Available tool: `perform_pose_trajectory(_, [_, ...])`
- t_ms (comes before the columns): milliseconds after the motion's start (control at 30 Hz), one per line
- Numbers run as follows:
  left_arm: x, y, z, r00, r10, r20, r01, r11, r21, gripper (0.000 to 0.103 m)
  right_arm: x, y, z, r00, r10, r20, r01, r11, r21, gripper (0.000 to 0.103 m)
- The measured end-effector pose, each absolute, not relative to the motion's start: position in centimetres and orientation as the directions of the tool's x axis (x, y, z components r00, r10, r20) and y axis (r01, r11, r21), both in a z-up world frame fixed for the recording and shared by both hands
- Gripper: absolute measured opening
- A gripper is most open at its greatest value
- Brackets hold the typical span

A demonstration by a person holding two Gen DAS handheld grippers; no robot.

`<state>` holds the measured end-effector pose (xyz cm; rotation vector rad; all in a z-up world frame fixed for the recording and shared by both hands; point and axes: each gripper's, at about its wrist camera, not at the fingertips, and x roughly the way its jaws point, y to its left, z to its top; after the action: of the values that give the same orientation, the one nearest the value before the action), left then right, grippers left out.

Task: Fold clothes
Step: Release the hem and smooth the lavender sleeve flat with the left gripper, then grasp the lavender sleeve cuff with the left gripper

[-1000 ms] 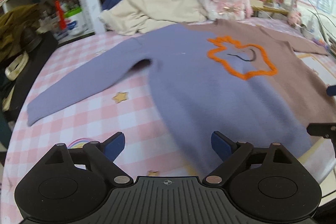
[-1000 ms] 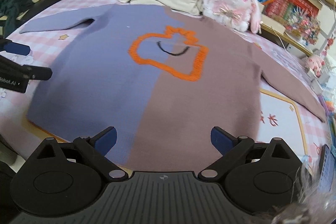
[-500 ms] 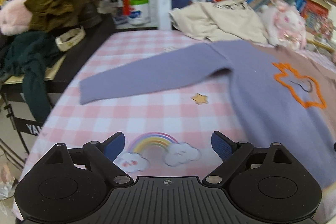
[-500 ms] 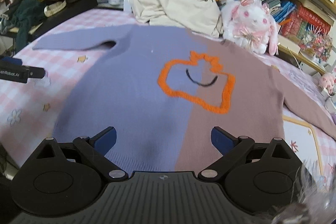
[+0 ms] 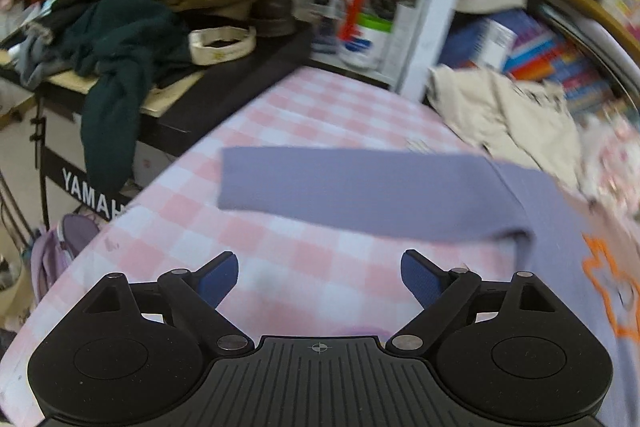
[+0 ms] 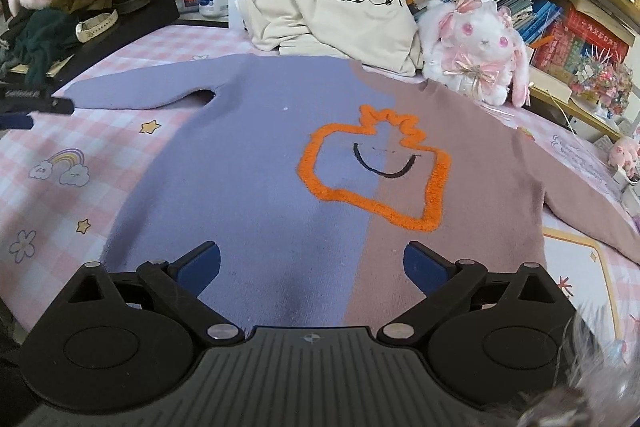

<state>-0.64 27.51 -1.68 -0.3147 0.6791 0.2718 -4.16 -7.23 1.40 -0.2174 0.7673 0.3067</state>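
Left gripper (image 5: 319, 277): blue pads spread wide, nothing between them, only pink-checked tablecloth (image 5: 280, 259) below. Just beyond the pads, the sweater's purple sleeve (image 5: 360, 195) stretched flat across the cloth, cuff end to the left, shoulder end to the right; not touched. Seen from the right wrist view as a dark bar at the far left edge, close by that cuff.

Right gripper (image 6: 312, 269): pads likewise wide apart, empty, hanging over the near hem of the sweater (image 6: 280, 179), roughly where purple half meets brown half. No cloth pinched or lifted at the hem.

Outward from there: sweater laid face up, spread full width, orange outline with a smile (image 6: 376, 175) showing in the middle, collar toward the far side. Purple sleeve out to the left, brown sleeve (image 6: 588, 211) out to the right and running off toward the near right edge. Both sleeves straight, body flat, no crease or fold anywhere visible.

Further back: a cream garment (image 6: 340, 23) heaped unfolded at the far edge, touching or nearly touching the collar; a pink-and-white plush rabbit (image 6: 476, 47) just right of it; books on shelves behind; a dark pile of other clothes (image 6: 60, 7) off the table to the far left.

Judged progress: barely begun. Spreading done; every fold still to make. Likely first step, by the look of the left gripper's position: purple sleeve taken near the cuff and brought in over the body. Then the brown sleeve, then hem up toward collar. Cream garment presumably waiting its turn.
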Motion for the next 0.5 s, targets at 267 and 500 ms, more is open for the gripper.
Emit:
perform_pose_trajectory(267, [2.0,31.7,-3.1,0.730,0.170,-0.662,-0.462,0.837,-0.295,0.073,-4.8,-7.0,1.6,0.677,0.185,-0.712,-0.384,0.914,-0.128,0.099])
perform_pose_trajectory(500, [3.3,33.6,-3.5,0.748,0.175,-0.640,-0.514,0.764,-0.391,0.058,-4.4,-7.9,1.5,0.656,0.159,-0.738,-0.352,0.929,-0.113,0.098])
